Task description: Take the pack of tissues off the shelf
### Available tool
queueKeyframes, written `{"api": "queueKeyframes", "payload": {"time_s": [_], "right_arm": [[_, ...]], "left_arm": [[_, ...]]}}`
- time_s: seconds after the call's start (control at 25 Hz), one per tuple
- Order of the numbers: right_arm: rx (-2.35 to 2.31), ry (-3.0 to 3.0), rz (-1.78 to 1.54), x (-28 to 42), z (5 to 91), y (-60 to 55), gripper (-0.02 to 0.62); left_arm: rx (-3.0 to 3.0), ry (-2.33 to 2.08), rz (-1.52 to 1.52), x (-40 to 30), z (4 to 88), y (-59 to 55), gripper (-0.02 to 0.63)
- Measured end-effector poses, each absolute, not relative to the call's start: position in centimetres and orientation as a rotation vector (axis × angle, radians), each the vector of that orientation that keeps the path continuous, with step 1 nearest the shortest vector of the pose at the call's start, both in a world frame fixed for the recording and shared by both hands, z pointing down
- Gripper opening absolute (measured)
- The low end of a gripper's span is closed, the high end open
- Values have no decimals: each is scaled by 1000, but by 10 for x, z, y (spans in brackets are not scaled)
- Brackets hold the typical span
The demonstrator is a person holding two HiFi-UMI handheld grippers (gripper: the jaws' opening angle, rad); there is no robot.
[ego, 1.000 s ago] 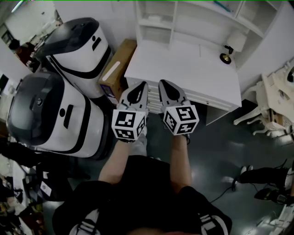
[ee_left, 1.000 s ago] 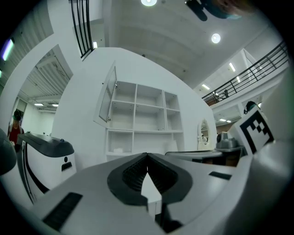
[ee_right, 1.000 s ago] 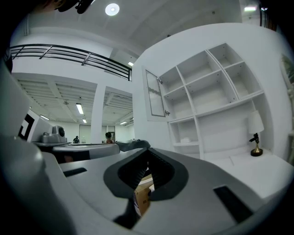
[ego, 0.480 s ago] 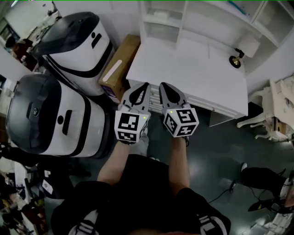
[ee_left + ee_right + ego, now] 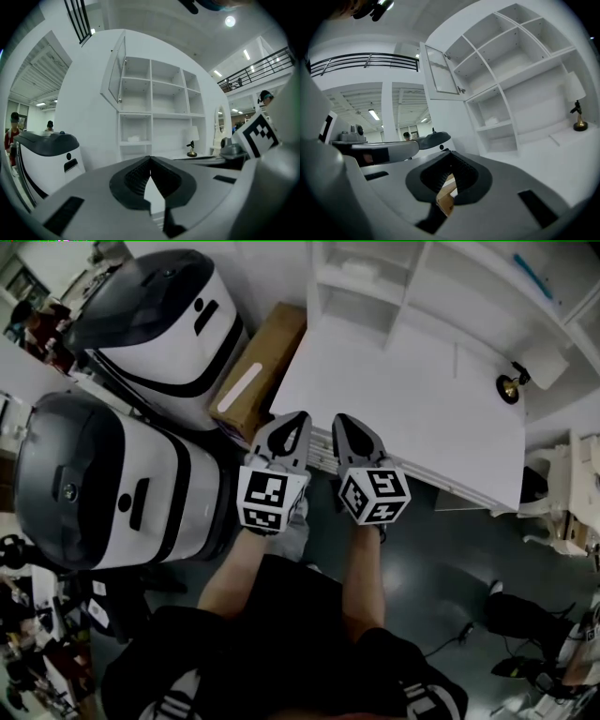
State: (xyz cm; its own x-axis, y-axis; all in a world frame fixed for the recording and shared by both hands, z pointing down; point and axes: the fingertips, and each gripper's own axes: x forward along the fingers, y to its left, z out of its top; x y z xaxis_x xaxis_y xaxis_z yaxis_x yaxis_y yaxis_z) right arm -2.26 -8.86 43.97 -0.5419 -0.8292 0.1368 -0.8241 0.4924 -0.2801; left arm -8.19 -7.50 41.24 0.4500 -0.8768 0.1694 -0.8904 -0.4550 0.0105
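1. Person has edged nearer the counter [image 5: 412, 399] (shelf [image 5: 151, 115] now closer).
2. Both closed, empty: left hand-held gripper [image 5: 296, 418] & right hand-held gripper [image 5: 340, 420].
3. Untouched: pack of tissues [image 5: 133, 138], lower-left shelf cubby; reach yet to come.

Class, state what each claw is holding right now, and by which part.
Nothing. The left claw and right claw are shut and empty; the pack of tissues lies on the shelf.

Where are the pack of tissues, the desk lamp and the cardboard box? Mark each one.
pack of tissues [image 5: 133, 138], left gripper view, its front face.
desk lamp [image 5: 510, 386], head view, its base.
cardboard box [image 5: 272, 352], head view, its top face.
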Motion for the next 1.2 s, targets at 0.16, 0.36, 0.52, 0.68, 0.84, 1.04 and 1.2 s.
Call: {"api": "queueKeyframes", "payload": {"time_s": [0.16, 0.36, 0.52, 0.68, 0.84, 1.04, 1.2], "right_arm": [[-1495, 2708, -507, -37, 445, -124, 18], [-1548, 2708, -493, -46, 441, -175, 18], [-1601, 2694, -419, -45, 424, -203, 18], [-1677, 2674, -389, -27, 415, -225, 18], [-1679, 2681, -334, -24, 400, -246, 18], [-1741, 2715, -259, -1, 391, -282, 18], [-1807, 2692, -190, 23, 377, -315, 18]], "left_arm": [[2576, -1575, 217, -95, 418, -113, 11], [2584, -1535, 186, -105, 417, -167, 11], [2607, -1507, 124, -108, 408, -206, 11], [2646, -1458, 57, -92, 392, -227, 11], [2629, -1460, 31, -89, 393, -252, 11], [2656, -1456, 49, -77, 387, -283, 11], [2638, -1518, 64, -80, 381, -311, 11]]}}
